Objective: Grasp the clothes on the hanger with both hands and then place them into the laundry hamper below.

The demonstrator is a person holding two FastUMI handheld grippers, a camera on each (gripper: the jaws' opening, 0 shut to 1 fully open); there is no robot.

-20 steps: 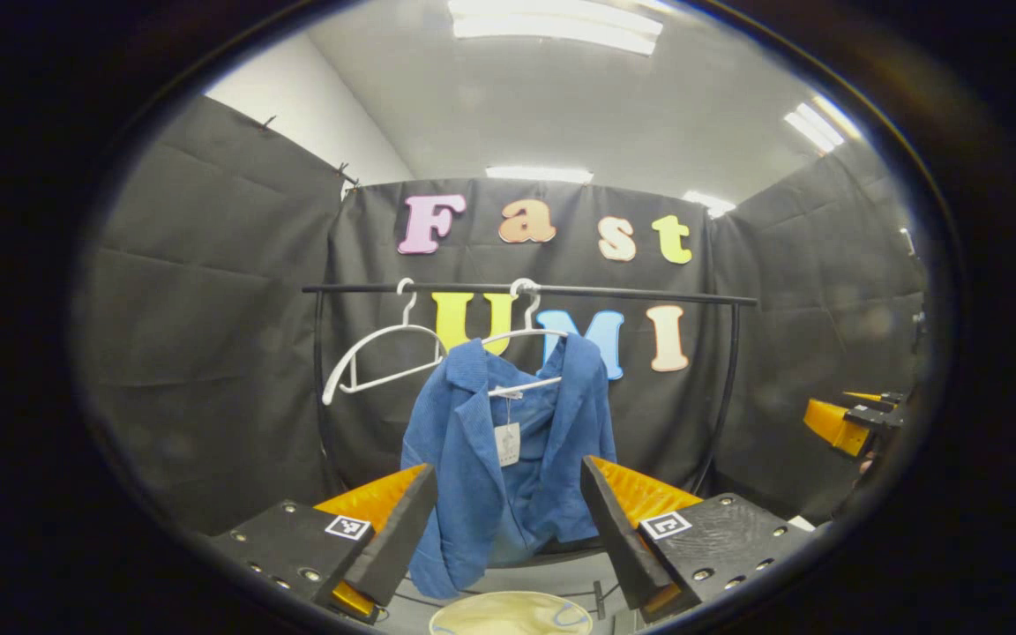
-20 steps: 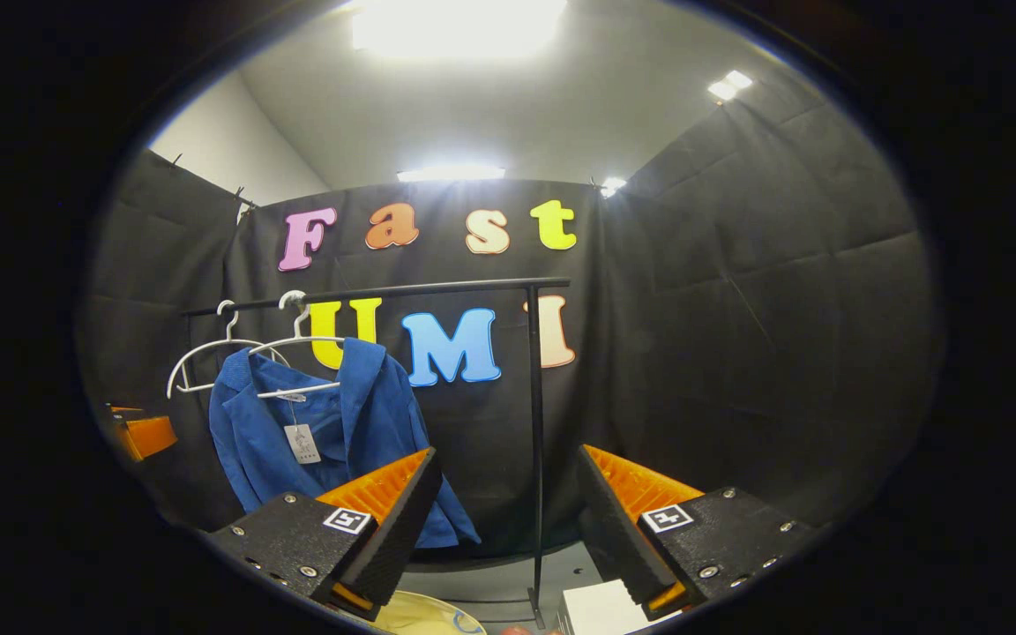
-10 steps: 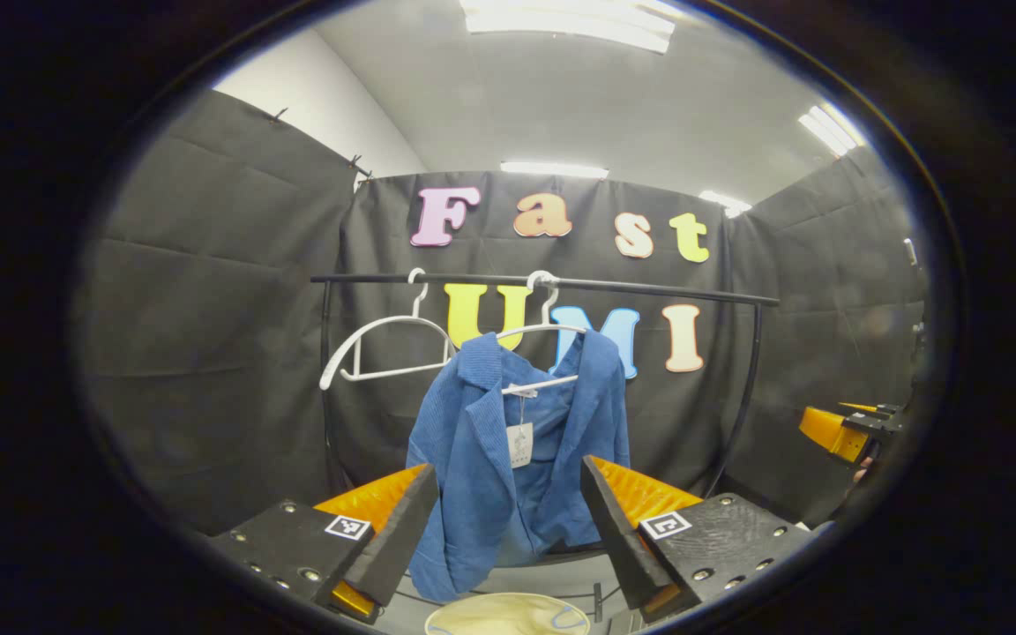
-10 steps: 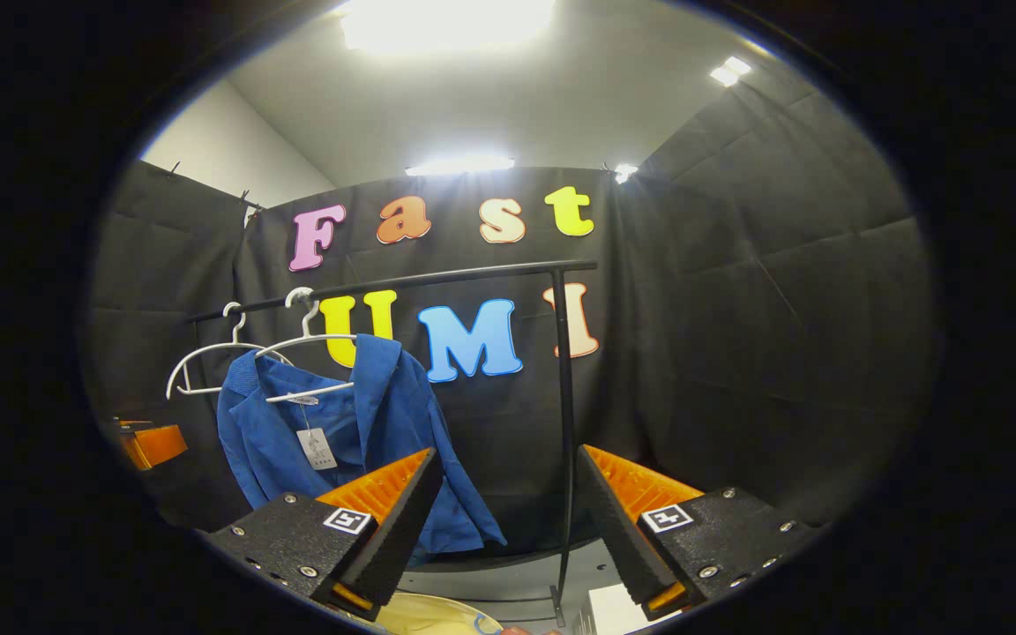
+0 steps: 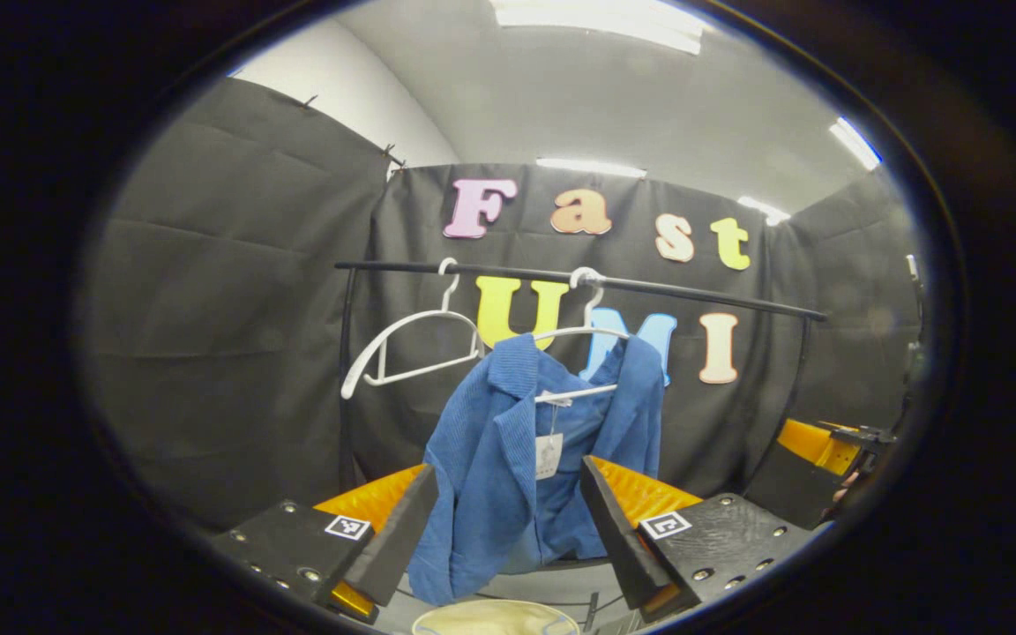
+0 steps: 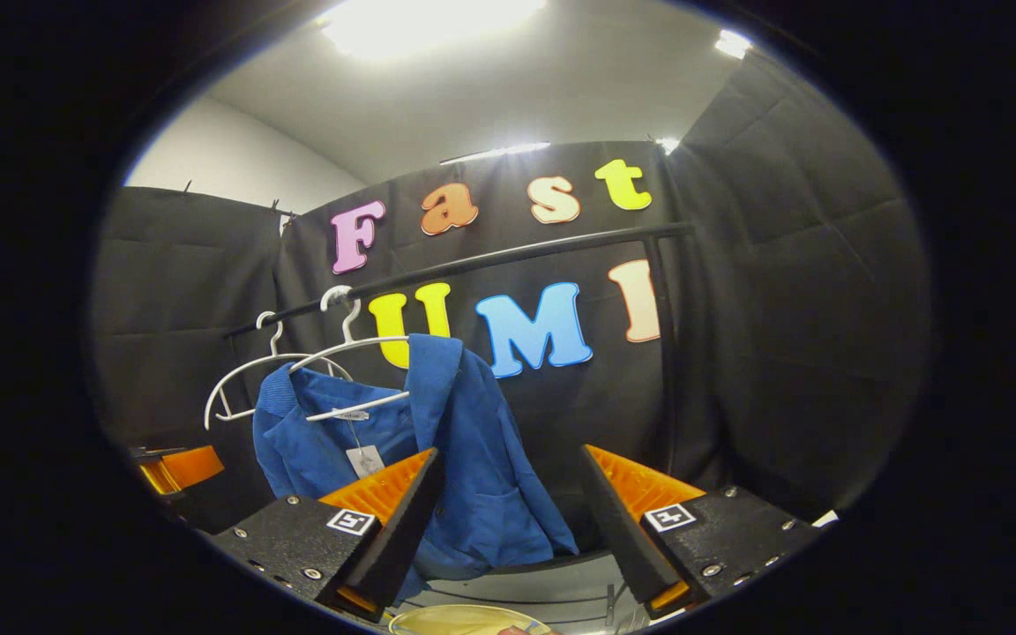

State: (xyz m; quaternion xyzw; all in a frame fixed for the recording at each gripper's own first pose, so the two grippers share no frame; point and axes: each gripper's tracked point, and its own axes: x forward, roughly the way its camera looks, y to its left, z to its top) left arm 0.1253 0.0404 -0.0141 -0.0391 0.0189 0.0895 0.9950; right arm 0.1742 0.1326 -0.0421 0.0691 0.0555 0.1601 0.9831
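Hanging from a white hanger (image 5: 592, 333) on the black rail (image 5: 578, 280), the blue jacket (image 5: 508, 476) is the garment to move; it sits near the middle of the rail, front open, a paper tag (image 5: 547, 456) dangling inside the collar. An empty white hanger (image 5: 411, 348) hangs just beside it on the same rail.

Left hand-held gripper (image 5: 508, 520): jaws spread wide, nothing between them, jacket ahead of the gap but apart from both fingers. Right hand-held gripper (image 6: 508, 520): likewise spread and empty, with the jacket (image 6: 464, 459) ahead and off to its left. The right unit also appears at the edge of the left gripper view (image 5: 825, 445).

Handling, as a judgement: cloth looks soft and light, a ribbed or corduroy-like weave, so not slippery; it will fold and sag once free of the hanger, and the sleeves will trail. Best hold seems to be one gripper on each shoulder or upper lapel, near the hanger arms, pinching a doubled fold of fabric so it cannot slide out. Lifting both sides together should clear the hanger ends; a one-sided pull could tip the hanger or drag it along the rail. Avoid closing on the tag alone.

Containers: a pale rounded rim, presumably the laundry hamper (image 5: 495, 615), shows at the bottom edge under the jacket. Contents cannot be made out.
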